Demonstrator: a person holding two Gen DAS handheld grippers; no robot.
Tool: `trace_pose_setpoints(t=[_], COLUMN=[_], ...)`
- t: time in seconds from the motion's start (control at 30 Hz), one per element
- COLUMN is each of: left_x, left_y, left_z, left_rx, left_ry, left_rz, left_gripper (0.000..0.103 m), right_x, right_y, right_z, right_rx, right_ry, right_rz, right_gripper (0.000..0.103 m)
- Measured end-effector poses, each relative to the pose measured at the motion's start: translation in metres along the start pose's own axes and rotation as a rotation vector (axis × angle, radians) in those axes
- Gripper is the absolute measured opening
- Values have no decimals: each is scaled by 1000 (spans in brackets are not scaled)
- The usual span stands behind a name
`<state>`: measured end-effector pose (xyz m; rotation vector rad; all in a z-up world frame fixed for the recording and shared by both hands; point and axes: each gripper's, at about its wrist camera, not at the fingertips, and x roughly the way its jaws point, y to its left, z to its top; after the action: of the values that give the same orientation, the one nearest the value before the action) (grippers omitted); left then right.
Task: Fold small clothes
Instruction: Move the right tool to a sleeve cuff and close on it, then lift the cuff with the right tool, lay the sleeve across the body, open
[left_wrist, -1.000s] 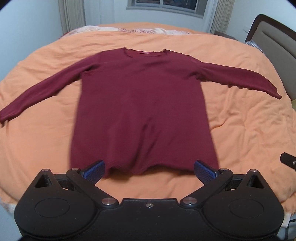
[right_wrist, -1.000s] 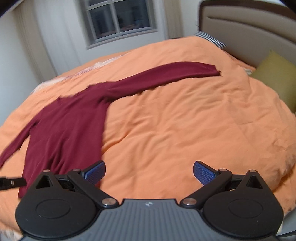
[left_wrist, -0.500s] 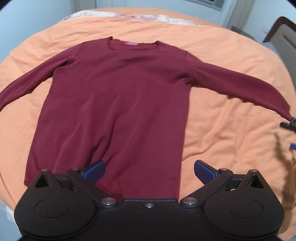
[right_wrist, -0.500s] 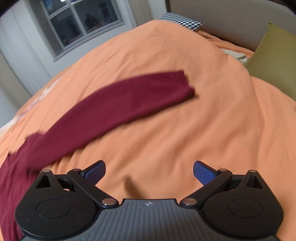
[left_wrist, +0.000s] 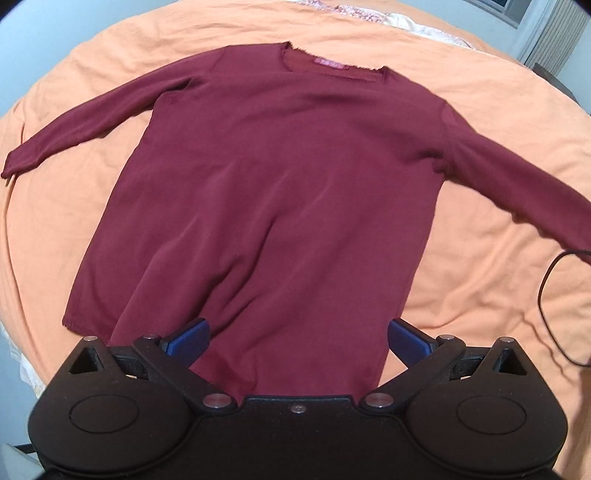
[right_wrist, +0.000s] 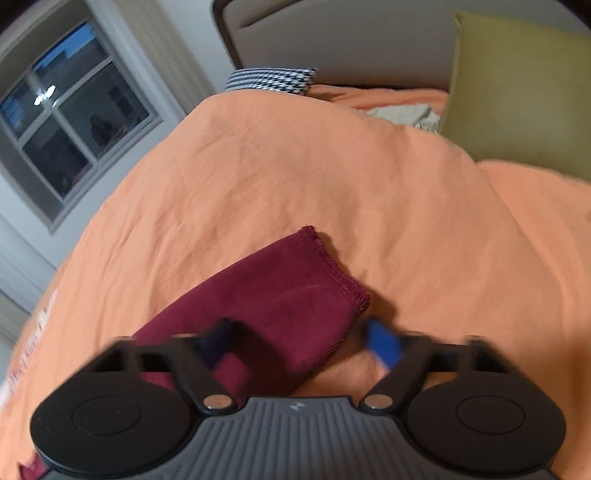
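So, left wrist view: maroon long-sleeve top (left_wrist: 280, 192) lies flat, sleeves spread, on the orange duvet (left_wrist: 480, 280). Fine smooth knit, raw-looking neckline, pink neck label (left_wrist: 328, 64) with unreadable text. Left gripper (left_wrist: 297, 338) spread wide over the hem, blue ribbed pads gripping nothing.

Right wrist view, blurred: right gripper (right_wrist: 299, 345) parted, straddling the sleeve cuff (right_wrist: 332, 273) with its overlock-stitched edge. Houndstooth pillow (right_wrist: 271, 79) and olive cushion (right_wrist: 517, 92) by the headboard.
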<state>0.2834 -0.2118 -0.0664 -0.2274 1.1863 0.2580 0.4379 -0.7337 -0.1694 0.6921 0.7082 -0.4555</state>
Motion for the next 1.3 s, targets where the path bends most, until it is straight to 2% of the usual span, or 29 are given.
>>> trace_pose_setpoints(t=[0.03, 0.07, 0.1, 0.13, 0.27, 0.33, 0.47, 0.6, 0.7, 0.8, 0.9, 1.0, 1.07, 1.1, 1.13, 1.2, 1.27, 1.3], left_x=[0, 1, 3, 4, 6, 13, 41, 82, 116, 150, 158, 158, 166, 172, 178, 188, 193, 195], left_y=[-3, -7, -11, -15, -33, -45, -82, -126, -161, -190, -203, -215, -229, -236, -243, -253, -259, -260], left_z=[2, 4, 7, 11, 40, 66, 128, 187, 214, 232, 245, 253, 254, 254, 254, 253, 253, 253], left_rx=[5, 13, 23, 33, 81, 127, 228, 247, 298, 340, 250, 164, 157, 163, 169, 176, 175, 168], left_ry=[-4, -5, -7, -11, -67, -116, -193, -208, -145, -36, 6, 31, 76, 106, 129, 163, 160, 155], left_rz=[-3, -5, -10, -14, -46, -67, -114, -194, -237, -258, -306, -399, -378, -355, -333, -289, -268, -255], left_gripper=[102, 102, 102, 102, 102, 102, 101, 99, 98, 81, 81, 80, 77, 66, 50, 34, 12, 1], right_x=[-3, -5, -8, -12, -47, -58, -46, -50, -52, -52, -54, -55, -55, -55, -56, -56, -58, -58], right_y=[2, 3, 3, 3, -7, -15, -38, -48, -56, -58, -57, -57, -56, -55, -55, -55, -56, -58], right_z=[0, 1, 3, 4, 2, -9, -36, -47, -50, -52, -53, -57, -57, -57, -57, -56, -54, -53], right_rx=[-21, -36, -47, -52, -85, -115, -95, -89, -77, -96, -124, -137, -139, -139, -141, -135, -120, -103], right_ry=[-1, -1, -1, 0, -43, -37, 32, 3, 3, 1, -8, -14, -16, -16, -17, -20, -23, -23], right_rz=[2, 15, 31, 45, 100, 106, 107, 148, 164, 166, 158, 153, 148, 146, 143, 141, 142, 146], right_gripper=[48, 38, 10, 8, 7, 7, 7, 9, 10, 10, 11, 11, 11, 12, 12, 14, 20, 27])
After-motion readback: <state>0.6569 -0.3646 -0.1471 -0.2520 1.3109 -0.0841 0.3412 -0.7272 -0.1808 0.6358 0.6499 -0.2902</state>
